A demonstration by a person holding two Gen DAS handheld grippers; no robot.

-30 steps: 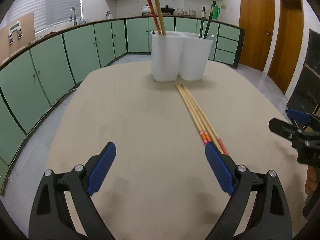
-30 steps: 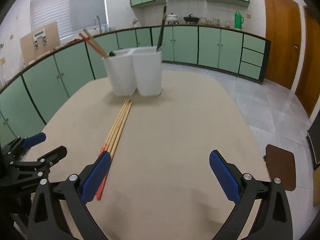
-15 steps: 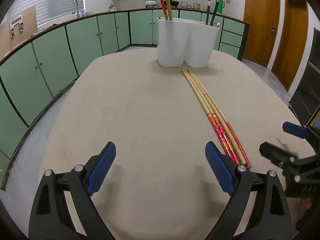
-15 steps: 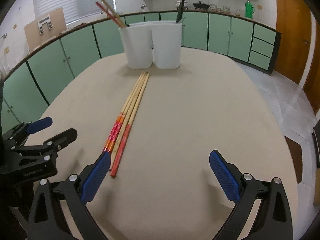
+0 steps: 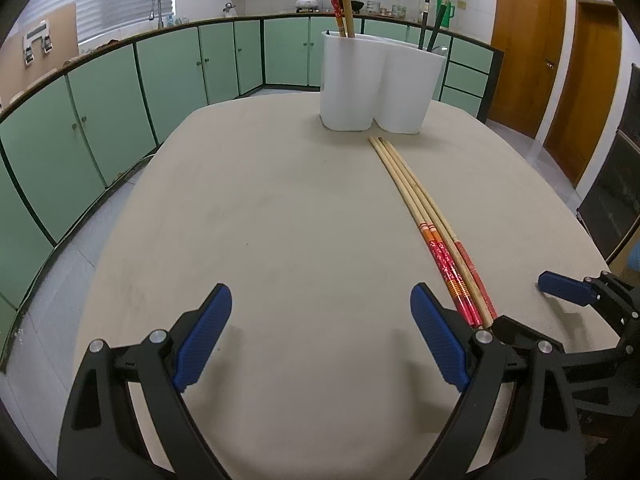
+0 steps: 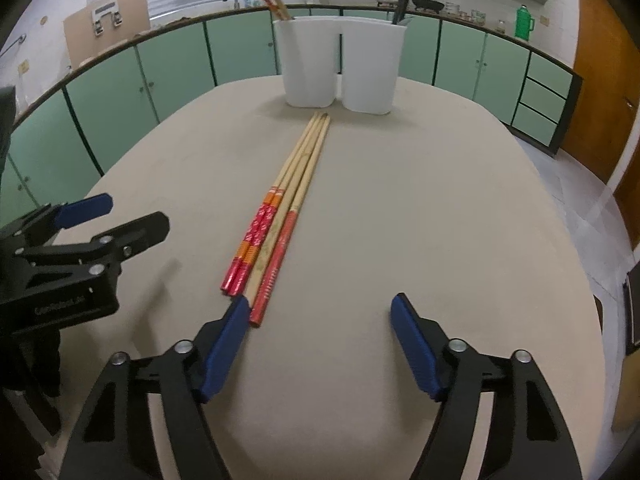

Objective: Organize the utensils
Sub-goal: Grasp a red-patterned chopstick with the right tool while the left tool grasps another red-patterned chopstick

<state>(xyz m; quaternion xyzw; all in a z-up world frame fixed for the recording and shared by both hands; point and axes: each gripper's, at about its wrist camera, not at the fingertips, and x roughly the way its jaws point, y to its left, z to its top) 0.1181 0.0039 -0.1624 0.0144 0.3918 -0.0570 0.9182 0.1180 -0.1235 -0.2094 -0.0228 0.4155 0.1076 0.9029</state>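
With both grippers spread wide and holding nothing, left gripper (image 5: 320,336) and right gripper (image 6: 318,338) low beside red-handled chopsticks (image 6: 280,216) bundled flat on table (image 5: 260,220), tips toward white holder (image 6: 340,64), presumably staged for pickup.

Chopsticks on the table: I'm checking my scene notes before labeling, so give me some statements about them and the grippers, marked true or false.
1. The loose chopsticks lie flat on the table. True.
2. The right gripper is shut on a chopstick. False: it is open and holds nothing.
3. The white holder already has chopsticks standing in it. True.
4. The left gripper is open. True.
5. The loose chopsticks lie crosswise in a scattered heap. False: they lie side by side, tips toward the holder.
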